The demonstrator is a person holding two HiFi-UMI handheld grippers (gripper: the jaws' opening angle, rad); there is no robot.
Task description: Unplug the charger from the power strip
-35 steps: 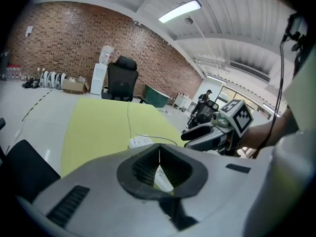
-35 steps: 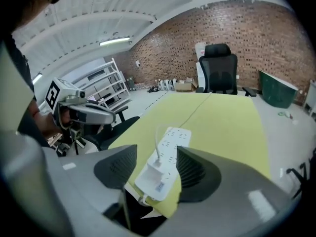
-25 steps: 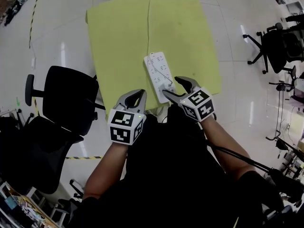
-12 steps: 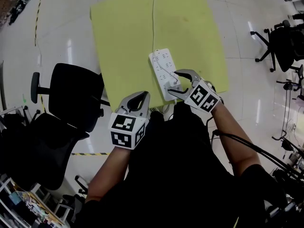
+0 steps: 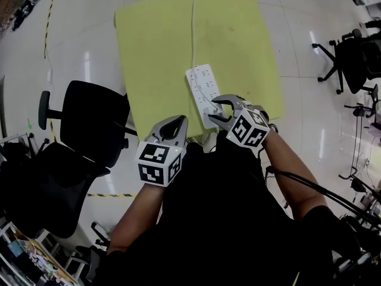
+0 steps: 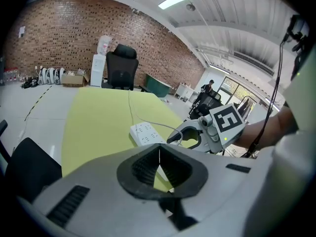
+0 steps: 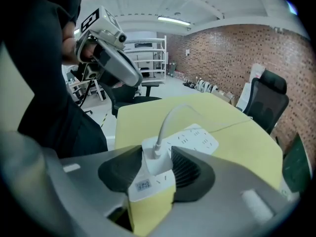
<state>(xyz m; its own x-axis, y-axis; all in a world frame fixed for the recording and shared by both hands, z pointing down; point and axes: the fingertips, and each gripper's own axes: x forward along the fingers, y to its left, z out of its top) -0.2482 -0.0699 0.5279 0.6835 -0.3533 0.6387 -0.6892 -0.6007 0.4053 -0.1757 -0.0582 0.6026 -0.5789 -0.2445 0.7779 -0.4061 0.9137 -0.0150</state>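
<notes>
A white power strip [image 5: 199, 88] lies on the yellow-green table [image 5: 155, 52], and its thin white cord [image 5: 192, 34] runs away across the tabletop. A white charger [image 7: 157, 163] stands plugged into the strip's near end [image 7: 192, 137], a white cable rising from its top. My right gripper [image 5: 215, 111] reaches down over that end. Its jaws are closing, and the ribbed pads [image 7: 186, 168] touch the charger on both sides. My left gripper [image 5: 172, 124] hangs shut and holds nothing by the table's near edge, left of the strip [image 6: 144, 134].
A black office chair [image 5: 89, 124] stands close to the table's left side. More chairs [image 5: 351, 58] stand on the shiny floor at the right. Another black chair [image 6: 121, 68] is at the table's far end, before a brick wall.
My right gripper has rolled over the strip's near end and its jaws have narrowed from wide open onto the charger. The left gripper has kept still.
</notes>
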